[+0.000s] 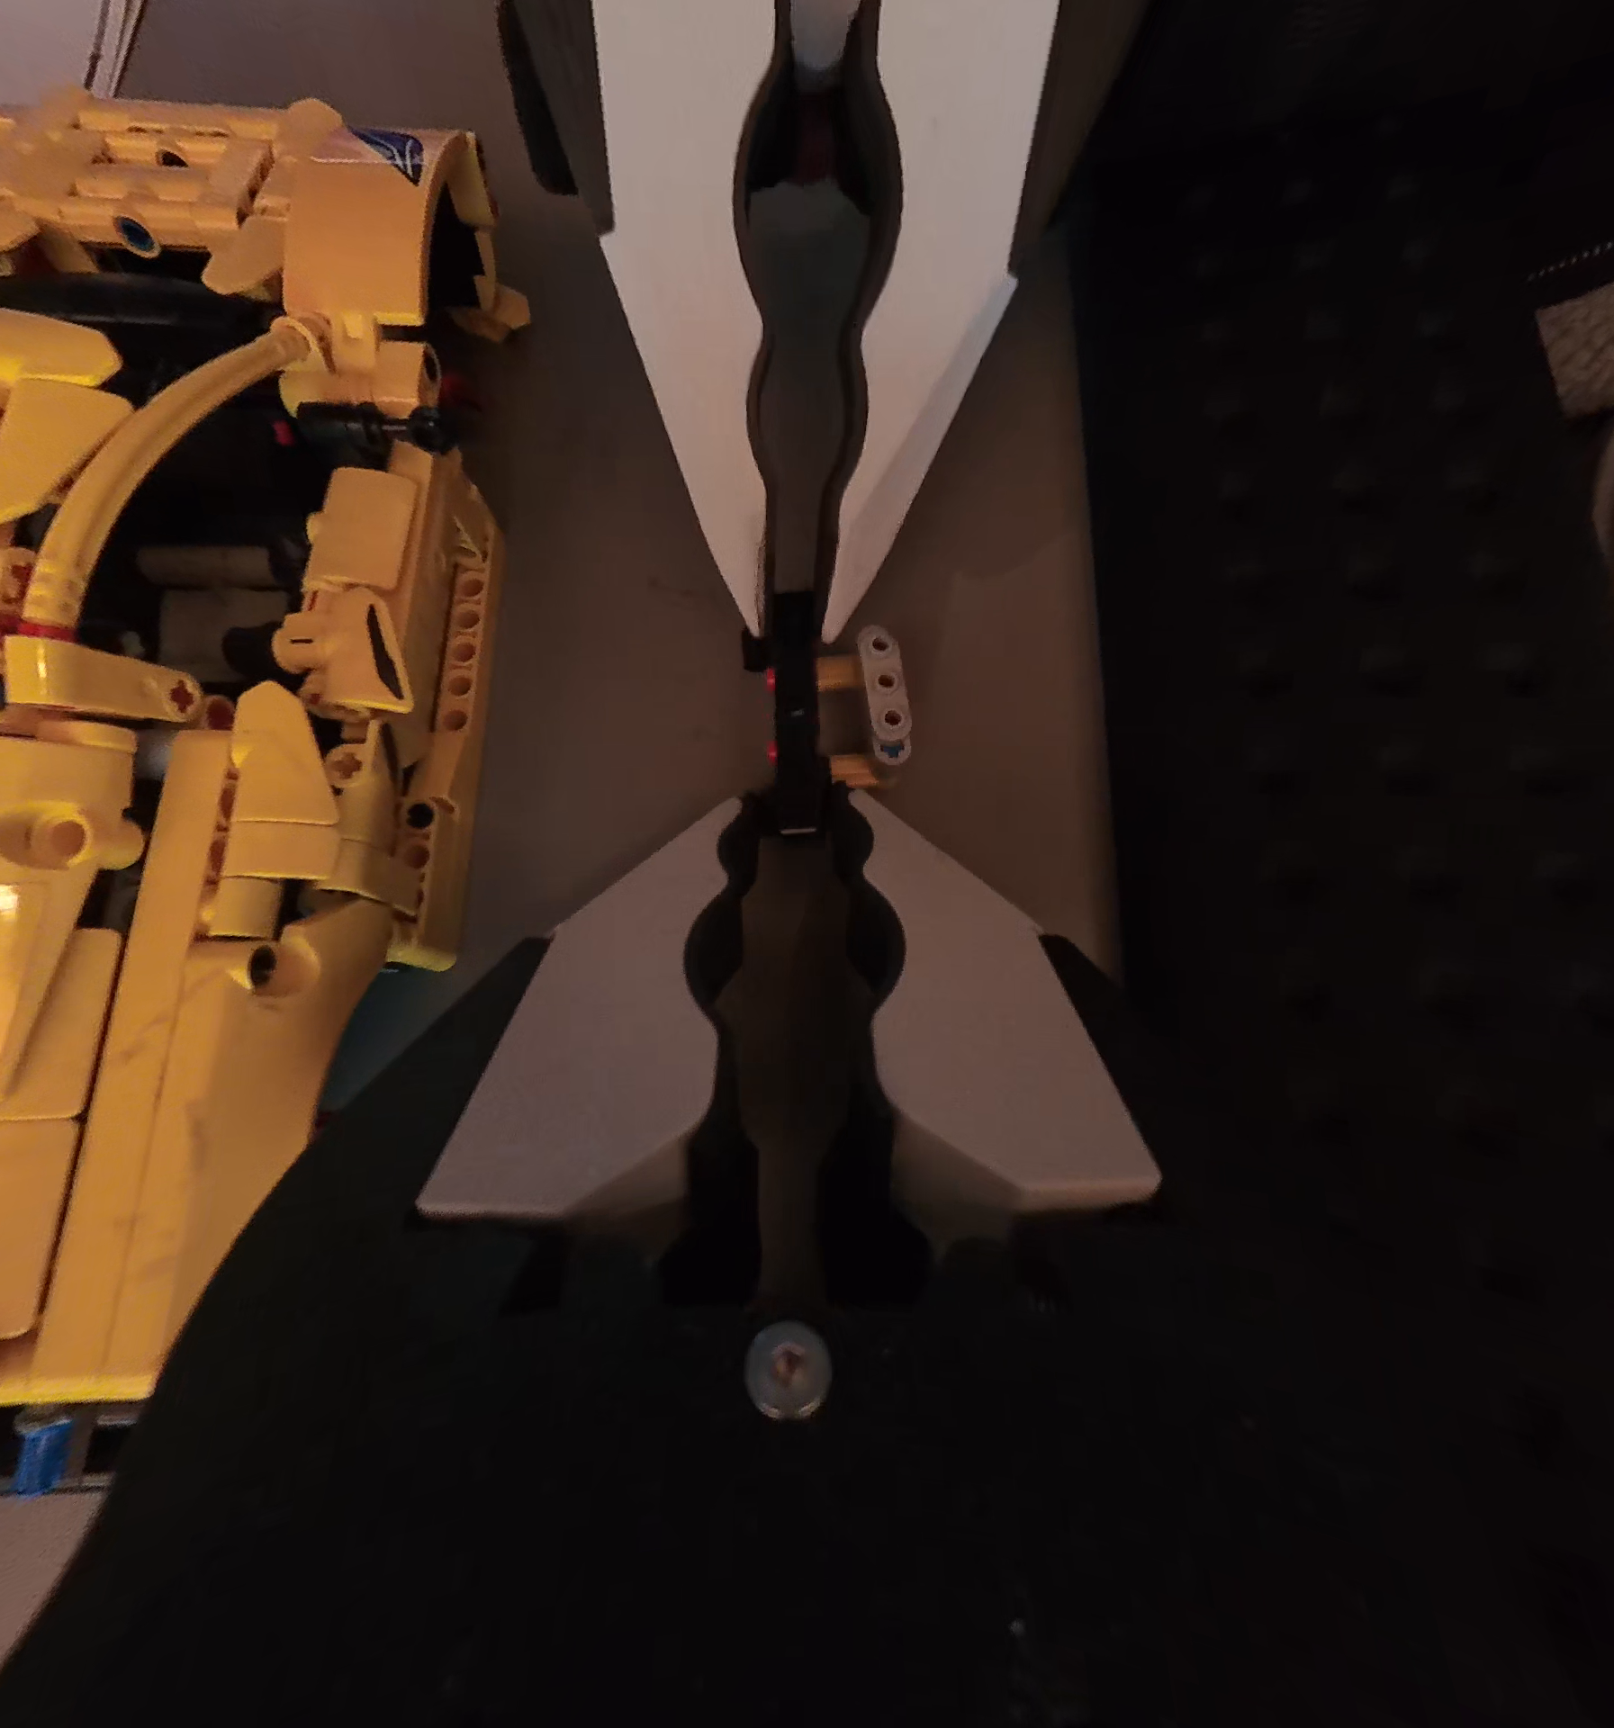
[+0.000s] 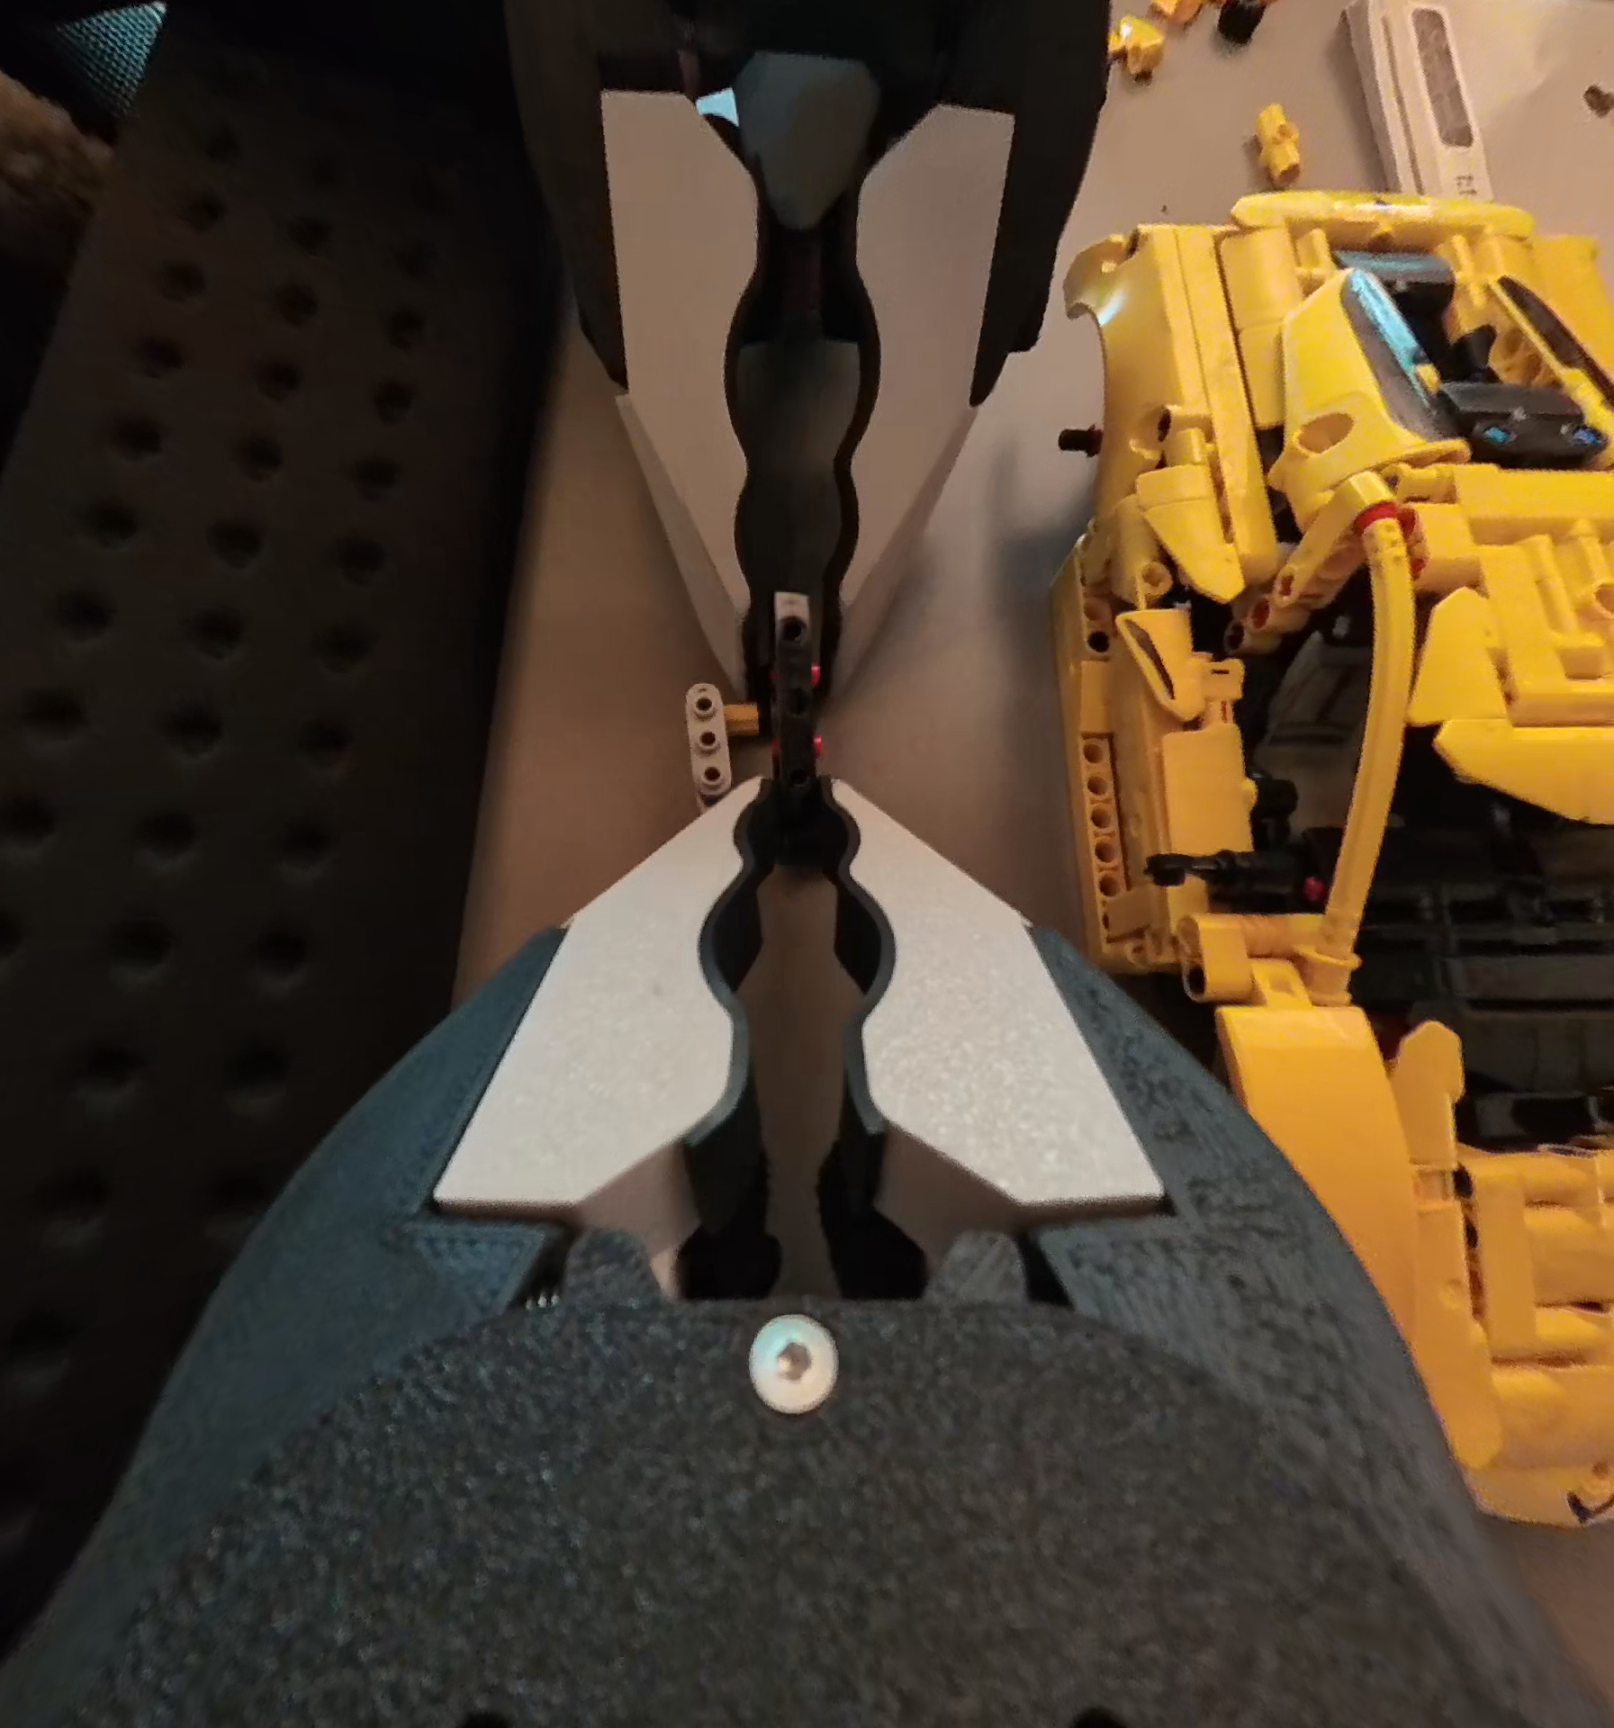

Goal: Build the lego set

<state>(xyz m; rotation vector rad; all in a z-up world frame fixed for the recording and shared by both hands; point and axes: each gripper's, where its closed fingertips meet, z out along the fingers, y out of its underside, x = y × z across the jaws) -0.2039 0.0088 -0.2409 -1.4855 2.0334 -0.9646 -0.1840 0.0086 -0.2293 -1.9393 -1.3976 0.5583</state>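
My left hand-held gripper pinches the near end of a small black beam sub-assembly. My right hand-held gripper pinches the opposite end of the same black beam, tips facing each other across it. Both pairs of fingers are pressed together on it. Red pins stick out of the beam; yellow connectors carry a light grey beam off its side. The piece looks held above the worktop, near its edge, with dark perforated seating beside. Further off sits the yellow lego car, part built, with loose yellow bits beyond it. Step, I judge: sub-assembly in hand, not yet mounted. The next move calls for one gripper to release and the other to carry the piece to the car, with pins lined up to holes.
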